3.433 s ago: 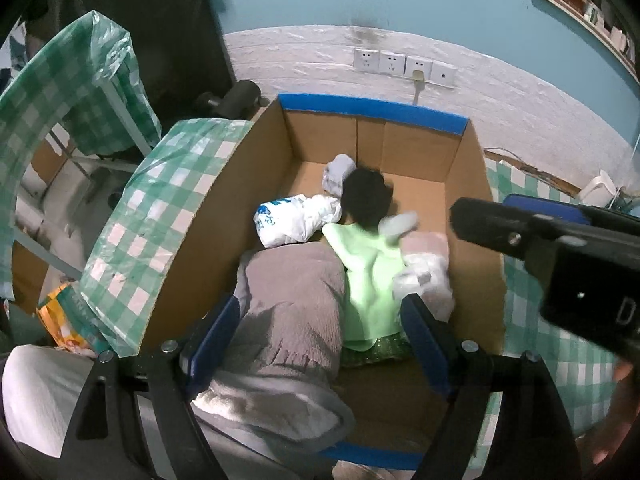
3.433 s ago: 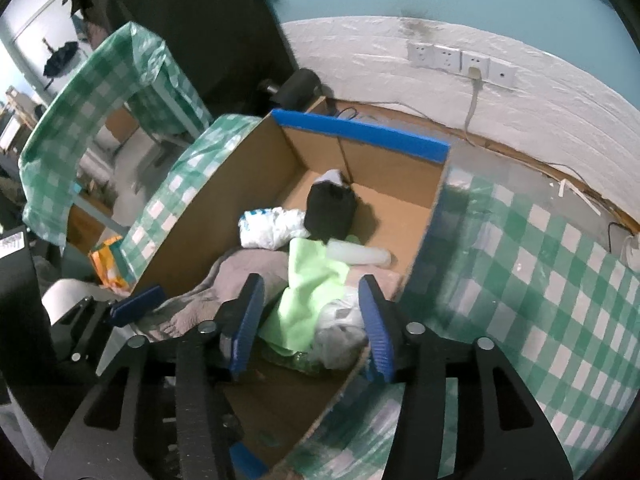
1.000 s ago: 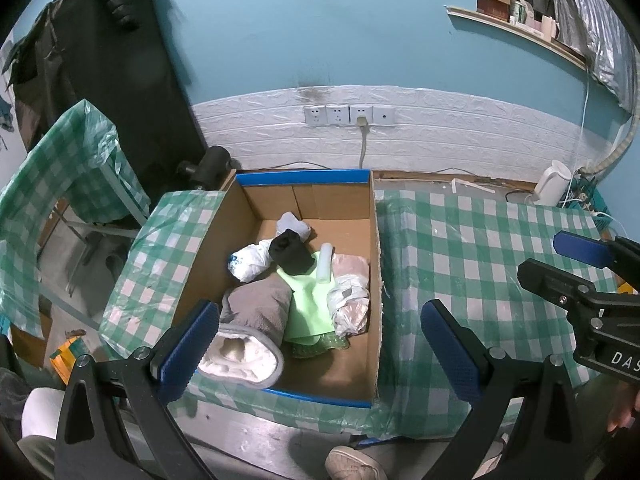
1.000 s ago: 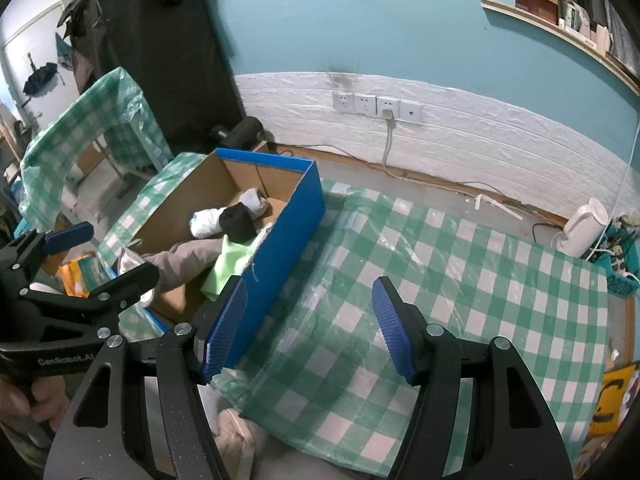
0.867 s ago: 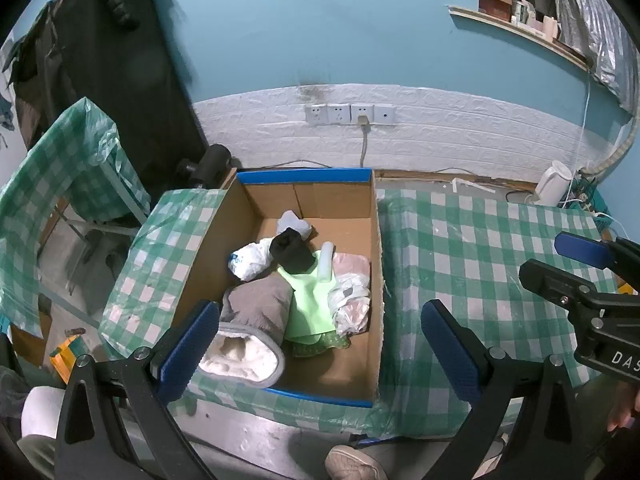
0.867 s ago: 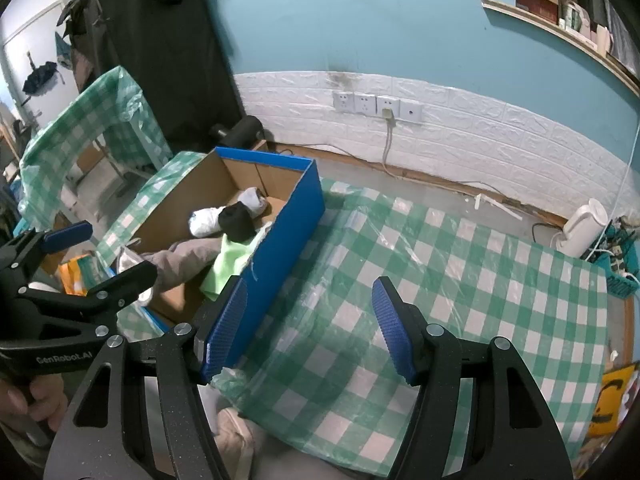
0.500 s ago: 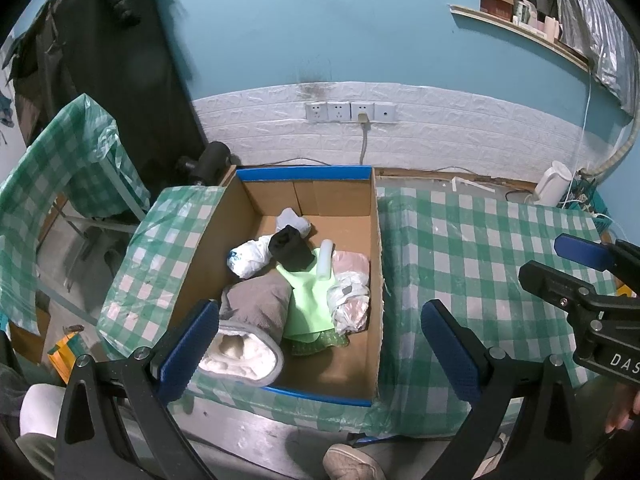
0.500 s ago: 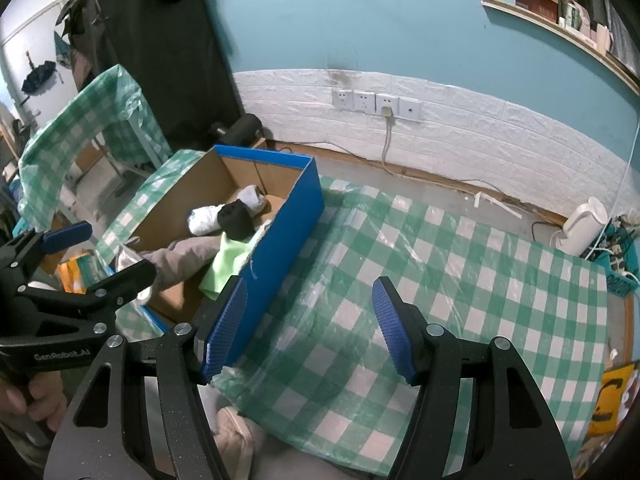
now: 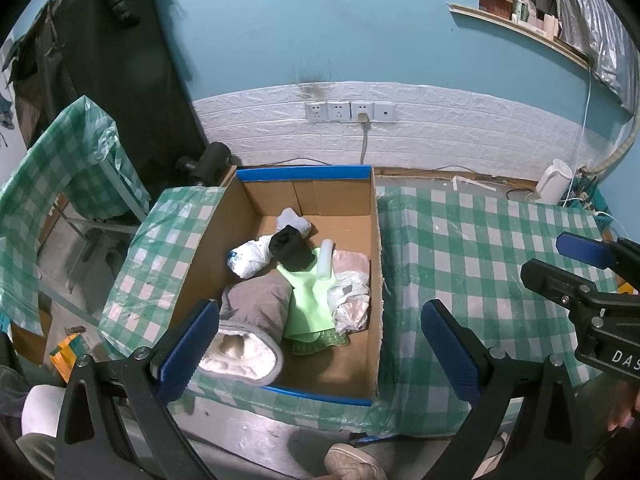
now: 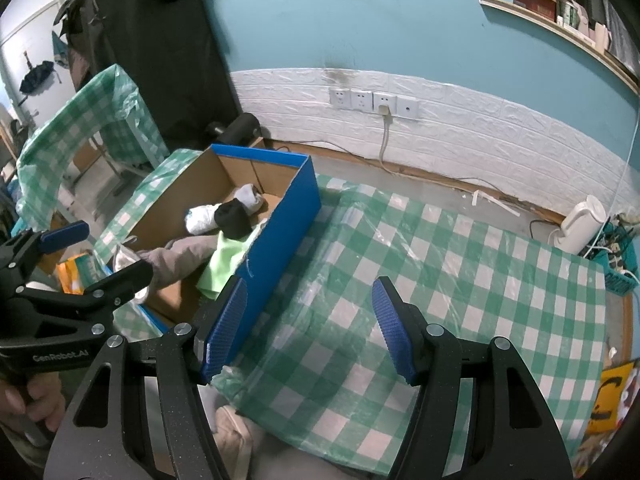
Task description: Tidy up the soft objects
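Observation:
A cardboard box with blue edges sits on the left of the green checked table. Inside lie a grey fleece-lined garment, a light green cloth, a black rolled item, white plastic bags and other soft things. My left gripper hangs open above the box's near end, holding nothing. My right gripper is open and empty over the tablecloth, just right of the box's blue wall. Each gripper shows at the side of the other's view.
A white kettle stands at the table's far right corner. Wall sockets with a plugged cable sit on the white brick strip. Another checked-covered table stands to the left. A person's shoe shows below the table's front edge.
Since a few seconds back both grippers have pulled back and up from the box, leaving the soft items inside. Over the last second nothing has moved.

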Motion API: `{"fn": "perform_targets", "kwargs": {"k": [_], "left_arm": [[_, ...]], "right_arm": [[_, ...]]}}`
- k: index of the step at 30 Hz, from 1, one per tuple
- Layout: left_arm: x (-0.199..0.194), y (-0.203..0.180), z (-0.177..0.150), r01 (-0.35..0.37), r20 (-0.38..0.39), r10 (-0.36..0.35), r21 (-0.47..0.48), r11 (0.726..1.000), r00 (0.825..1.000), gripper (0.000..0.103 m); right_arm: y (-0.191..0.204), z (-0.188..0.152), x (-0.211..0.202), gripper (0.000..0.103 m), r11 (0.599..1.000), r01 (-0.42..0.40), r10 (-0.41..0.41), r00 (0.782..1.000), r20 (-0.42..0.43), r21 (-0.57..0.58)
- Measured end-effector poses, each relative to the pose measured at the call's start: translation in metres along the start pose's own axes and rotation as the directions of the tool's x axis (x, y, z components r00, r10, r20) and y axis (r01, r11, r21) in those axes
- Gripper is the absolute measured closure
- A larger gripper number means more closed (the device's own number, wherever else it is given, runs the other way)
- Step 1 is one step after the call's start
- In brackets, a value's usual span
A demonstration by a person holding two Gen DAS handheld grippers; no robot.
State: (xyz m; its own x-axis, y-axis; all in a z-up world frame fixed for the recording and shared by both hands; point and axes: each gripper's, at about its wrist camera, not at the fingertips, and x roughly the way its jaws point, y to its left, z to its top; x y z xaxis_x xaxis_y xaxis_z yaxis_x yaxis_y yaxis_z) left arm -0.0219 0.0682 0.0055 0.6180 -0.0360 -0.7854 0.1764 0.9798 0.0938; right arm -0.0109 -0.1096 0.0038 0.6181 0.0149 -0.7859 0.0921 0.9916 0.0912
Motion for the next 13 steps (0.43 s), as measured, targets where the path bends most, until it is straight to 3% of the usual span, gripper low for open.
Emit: {"fn": "perform_targets", "kwargs": {"k": [13], "left_arm": [[0.0001, -0.0018, -0.0002, -0.001, 0.0, 0.001, 0.002, 1.0, 1.0, 0.001]], "right_arm": [[-0.0012, 0.0001, -0.0007, 0.038, 1.0, 0.001, -0.001, 1.0, -0.002, -0.001]]}}
